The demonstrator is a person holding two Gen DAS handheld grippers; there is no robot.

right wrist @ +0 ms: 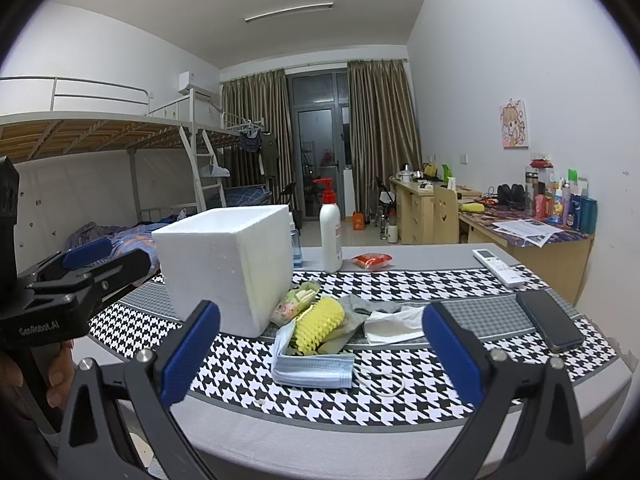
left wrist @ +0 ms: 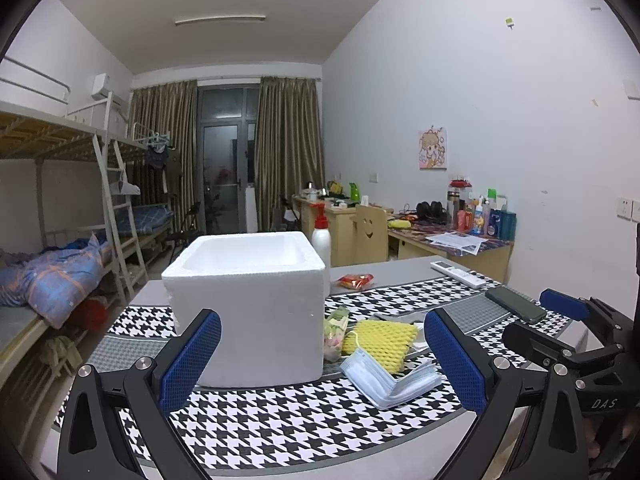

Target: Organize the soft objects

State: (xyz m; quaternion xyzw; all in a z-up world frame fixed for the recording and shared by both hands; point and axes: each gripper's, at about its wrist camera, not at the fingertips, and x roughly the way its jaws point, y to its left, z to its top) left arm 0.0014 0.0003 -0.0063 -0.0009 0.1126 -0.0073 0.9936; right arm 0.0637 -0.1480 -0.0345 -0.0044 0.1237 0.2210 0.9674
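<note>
A white foam box (left wrist: pixel 248 304) (right wrist: pixel 228 264) stands open-topped on the houndstooth mat. To its right lies a pile of soft things: a yellow foam net (left wrist: pixel 380 340) (right wrist: pixel 318 322), a stack of blue face masks (left wrist: pixel 390 380) (right wrist: pixel 314 368), a small clear packet (left wrist: pixel 334 332) (right wrist: pixel 296 300), a grey cloth (right wrist: pixel 360 306) and white tissue (right wrist: pixel 394 326). My left gripper (left wrist: pixel 322 364) is open, hovering in front of the box and pile. My right gripper (right wrist: pixel 320 360) is open too, with the masks seen between its fingers further off. Neither holds anything.
A white pump bottle (right wrist: pixel 331 236) with a red top stands behind the box. A red packet (right wrist: pixel 372 260), a white remote (right wrist: pixel 498 266) and a dark phone (right wrist: pixel 550 320) lie on the table's far and right side. Bunk beds are left, desks right.
</note>
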